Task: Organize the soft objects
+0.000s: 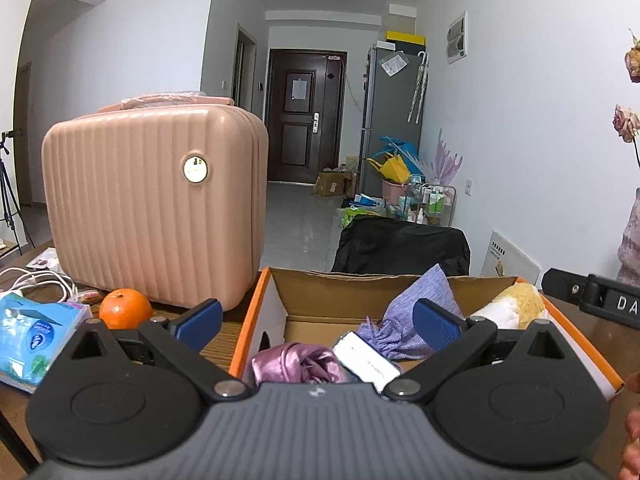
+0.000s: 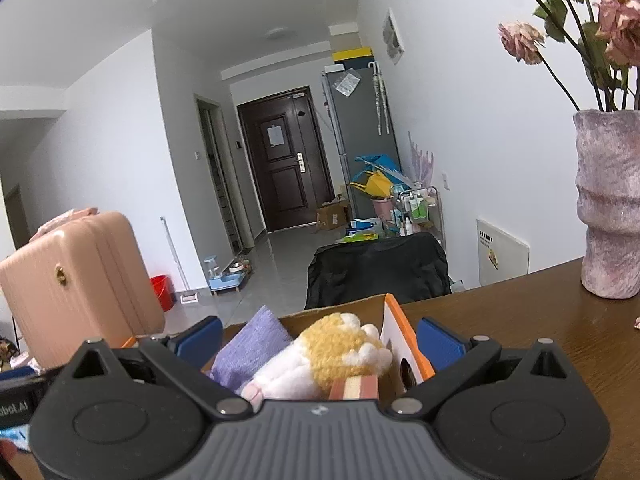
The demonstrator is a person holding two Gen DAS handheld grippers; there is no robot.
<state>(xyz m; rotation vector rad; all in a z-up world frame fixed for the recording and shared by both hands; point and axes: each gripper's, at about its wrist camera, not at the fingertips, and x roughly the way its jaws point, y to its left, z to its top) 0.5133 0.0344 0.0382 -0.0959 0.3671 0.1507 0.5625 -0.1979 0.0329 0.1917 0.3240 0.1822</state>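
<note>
1. Left wrist view: left gripper (image 1: 318,320) has its jaws spread wide and nothing between the pads. It hangs over the near-left corner of the cardboard box (image 1: 256,320).
2. In the box: satin pouch (image 1: 298,362) at 6 o'clock, lilac knit cloth (image 1: 404,320) near centre, plush toy (image 1: 512,306) at 3 o'clock. A white packet (image 1: 366,360) lies against the cloth.
3. Right gripper (image 2: 320,338) is also wide apart and empty. It straddles the box's orange right wall (image 2: 404,340), with the plush toy just left of that wall.
4. Judgement: all soft items appear boxed, so the step in hand is tidying or a fresh pick.
5. Advice: centre the pads over one item only. Clear the orange wall before closing, or the box may drag.
6. Orange (image 1: 125,307) and suitcase (image 1: 156,204) stand at 9 to 10 o'clock, outside the box. Leave them.
</note>
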